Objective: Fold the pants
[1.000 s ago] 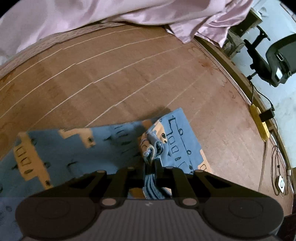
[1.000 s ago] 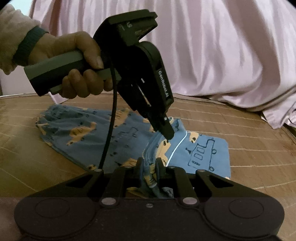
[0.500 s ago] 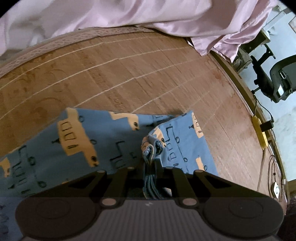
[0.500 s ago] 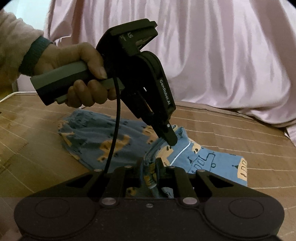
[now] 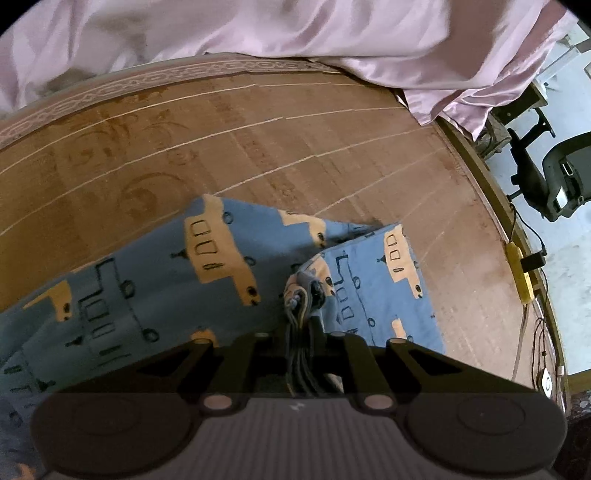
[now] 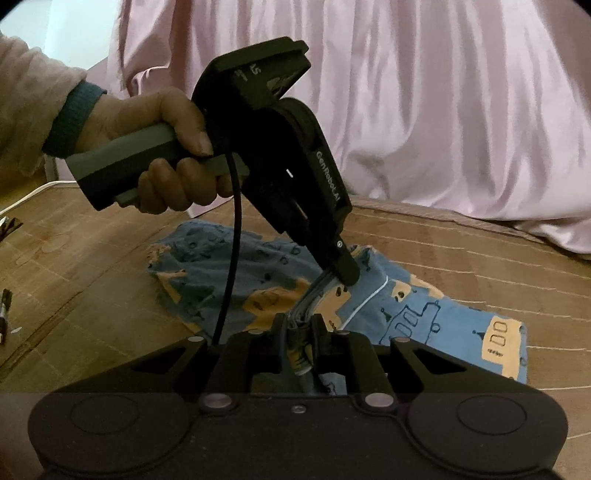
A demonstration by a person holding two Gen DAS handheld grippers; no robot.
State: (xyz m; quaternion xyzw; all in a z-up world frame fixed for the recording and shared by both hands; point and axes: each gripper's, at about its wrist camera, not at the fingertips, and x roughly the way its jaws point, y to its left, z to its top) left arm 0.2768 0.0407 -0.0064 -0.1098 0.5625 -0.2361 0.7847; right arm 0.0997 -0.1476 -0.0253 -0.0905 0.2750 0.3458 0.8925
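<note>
Blue pants (image 5: 155,280) printed with orange buses lie on the brown mat (image 5: 258,147), partly lifted. My left gripper (image 5: 300,325) is shut on a bunched, layered edge of the fabric. In the right wrist view the same pants (image 6: 229,273) spread across the mat, and my right gripper (image 6: 297,325) is shut on the bunched edge close by. The left gripper (image 6: 343,273), held by a person's hand (image 6: 162,147), pinches the cloth just beyond my right fingers. A lighter blue panel (image 6: 461,332) lies flat to the right.
Pink sheets (image 5: 258,33) are heaped along the mat's far side and fill the background (image 6: 443,110) of the right wrist view. The mat's right edge drops to a floor with an office chair (image 5: 554,177), a yellow power strip (image 5: 519,273) and cables.
Both grippers have carried the held edge across the mat toward the pink sheets; more of the pants now trails left, and the flat panel shifted right. Both stayed shut on the fabric.
</note>
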